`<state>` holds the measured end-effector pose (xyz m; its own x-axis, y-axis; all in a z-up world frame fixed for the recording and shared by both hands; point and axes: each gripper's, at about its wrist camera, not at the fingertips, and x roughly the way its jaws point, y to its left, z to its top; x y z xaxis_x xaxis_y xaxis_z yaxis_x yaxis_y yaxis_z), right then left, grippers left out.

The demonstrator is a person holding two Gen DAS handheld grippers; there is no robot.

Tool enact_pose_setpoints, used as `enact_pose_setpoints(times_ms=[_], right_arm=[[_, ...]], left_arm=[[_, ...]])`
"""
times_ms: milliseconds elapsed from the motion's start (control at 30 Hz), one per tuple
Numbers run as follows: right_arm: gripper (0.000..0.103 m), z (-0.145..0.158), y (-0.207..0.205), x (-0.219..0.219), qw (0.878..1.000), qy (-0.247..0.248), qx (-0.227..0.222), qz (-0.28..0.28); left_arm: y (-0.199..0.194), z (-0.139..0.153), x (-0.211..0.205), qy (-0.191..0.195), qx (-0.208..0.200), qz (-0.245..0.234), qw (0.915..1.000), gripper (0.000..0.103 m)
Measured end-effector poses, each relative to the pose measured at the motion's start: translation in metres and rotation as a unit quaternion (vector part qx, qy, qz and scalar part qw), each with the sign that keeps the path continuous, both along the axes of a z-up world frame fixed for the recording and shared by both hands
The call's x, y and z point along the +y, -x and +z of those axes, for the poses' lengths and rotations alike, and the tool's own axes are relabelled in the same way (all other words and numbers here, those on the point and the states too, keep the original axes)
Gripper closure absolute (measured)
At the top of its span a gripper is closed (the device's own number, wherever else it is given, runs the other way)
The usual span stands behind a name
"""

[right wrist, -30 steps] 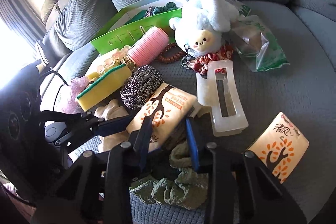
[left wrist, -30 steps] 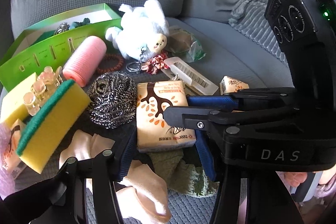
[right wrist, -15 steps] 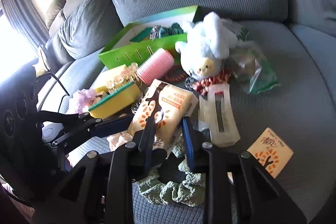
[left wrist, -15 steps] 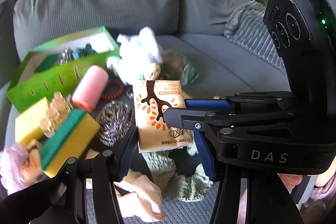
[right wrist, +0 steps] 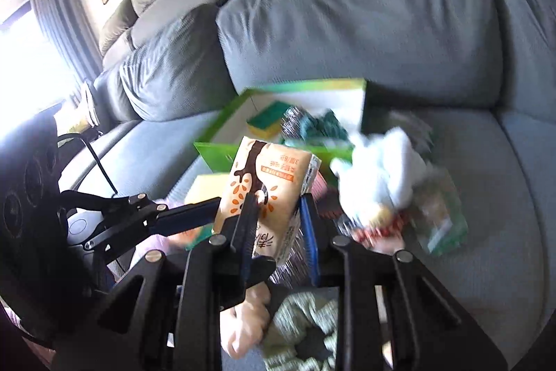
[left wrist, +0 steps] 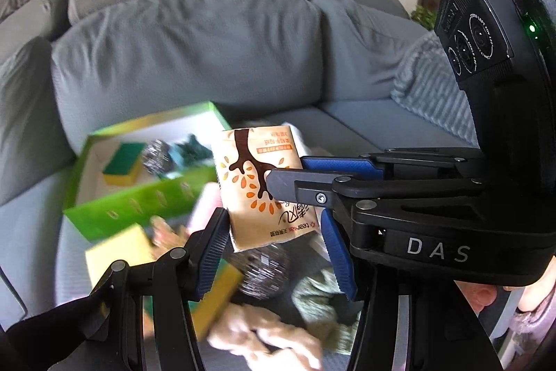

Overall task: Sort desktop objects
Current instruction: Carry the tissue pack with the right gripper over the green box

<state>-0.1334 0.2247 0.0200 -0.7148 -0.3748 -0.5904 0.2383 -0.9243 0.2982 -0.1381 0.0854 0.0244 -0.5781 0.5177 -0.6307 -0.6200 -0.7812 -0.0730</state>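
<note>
Above the clutter on the sofa seat (right wrist: pixel 493 249), your right gripper (right wrist: pixel 278 225) has its pads clamped on the flat faces of one tissue pack (right wrist: pixel 267 183). The pack is clear of everything below and tilted towards the green box (right wrist: pixel 215 152), which stands at the back edge of the seat against the backrest. Gripping near the pack's lower end leaves most of it sticking out in front, which I judge suits dropping it over the box's front wall. Your left gripper (left wrist: pixel 274 232) has its jaws spread wide. The bottom of the pack shows between them, near the left-hand pad, but I see no pinch there, so the right side seems to carry the load alone. It looks placed to steady or take over the pack, though that is only my reading. Inside the box you have one green-topped sponge (left wrist: pixel 123 162), one steel scourer (left wrist: pixel 156 157) and one dark green bundle (left wrist: pixel 193 150), so cleaning items are probably being gathered there. On the seat in front lie a second steel scourer (left wrist: pixel 264 270), one pink roller (left wrist: pixel 205 204), one white plush toy (right wrist: pixel 382 176), one green plastic bag (right wrist: pixel 438 214), some beige cloth (left wrist: pixel 264 336) and some green knit cloth (left wrist: pixel 316 294). Yellow sponge shapes (left wrist: pixel 114 252) lie there too, probably two, but blur makes that count unsure.
</note>
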Motion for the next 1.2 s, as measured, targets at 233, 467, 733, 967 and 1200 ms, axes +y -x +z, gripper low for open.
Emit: enact_pose_setpoints(times_ms=[233,467,733,967,1200], right_arm=[[0.079,0.019,0.045,-0.026,0.999,0.008,0.030,0.026],[0.079,0.023,0.095,-0.048,0.998,0.007,0.041,0.044],[0.079,0.009,0.138,-0.061,0.998,-0.003,0.030,0.046],[0.079,-0.009,0.172,-0.067,0.999,-0.017,0.007,0.040],[0.078,-0.021,0.194,-0.063,0.999,-0.040,-0.003,0.002]], left_arm=[[0.039,0.016,-0.026,0.006,0.022,0.034,0.9992,0.047],[0.082,0.016,-0.044,0.005,0.029,0.061,0.9977,0.047],[0.121,0.000,-0.050,0.004,0.021,0.069,0.9974,0.047],[0.152,-0.015,-0.047,-0.007,0.009,0.067,0.9977,0.047],[0.176,-0.036,-0.052,-0.009,-0.012,0.096,0.9953,0.047]])
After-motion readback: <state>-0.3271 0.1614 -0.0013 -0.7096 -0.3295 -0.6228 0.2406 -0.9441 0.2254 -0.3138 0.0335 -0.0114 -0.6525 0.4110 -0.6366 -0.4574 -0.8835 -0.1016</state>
